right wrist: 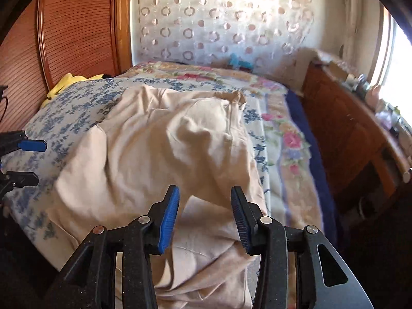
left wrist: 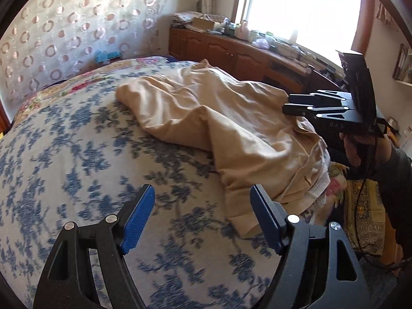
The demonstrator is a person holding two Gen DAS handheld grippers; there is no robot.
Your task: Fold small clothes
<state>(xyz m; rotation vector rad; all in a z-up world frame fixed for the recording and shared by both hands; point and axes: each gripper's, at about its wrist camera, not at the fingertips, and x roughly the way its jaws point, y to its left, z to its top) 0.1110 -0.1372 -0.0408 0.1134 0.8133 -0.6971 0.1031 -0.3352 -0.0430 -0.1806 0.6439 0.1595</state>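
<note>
A crumpled beige garment [left wrist: 206, 118] lies across the blue-flowered bedspread [left wrist: 77, 154]. My left gripper [left wrist: 203, 188] hovers open over the bedspread, just short of the garment's near folded hem, with nothing between its blue pads [left wrist: 139, 219]. A hand holds my right gripper [left wrist: 285, 104] over the garment's right end. In the right wrist view the garment [right wrist: 159, 149] fills the middle, and my right gripper [right wrist: 205, 189] stands open just above its near folds, its pads not pressing on the cloth. My left gripper [right wrist: 36, 162] shows at the left edge.
A wooden cabinet [left wrist: 231, 51] with clutter on top runs along the bed under a bright window [left wrist: 303, 5]. A wooden headboard [right wrist: 64, 33] and something yellow [right wrist: 67, 82] are at the bed's far left. A curtain with circles [right wrist: 219, 20] hangs behind.
</note>
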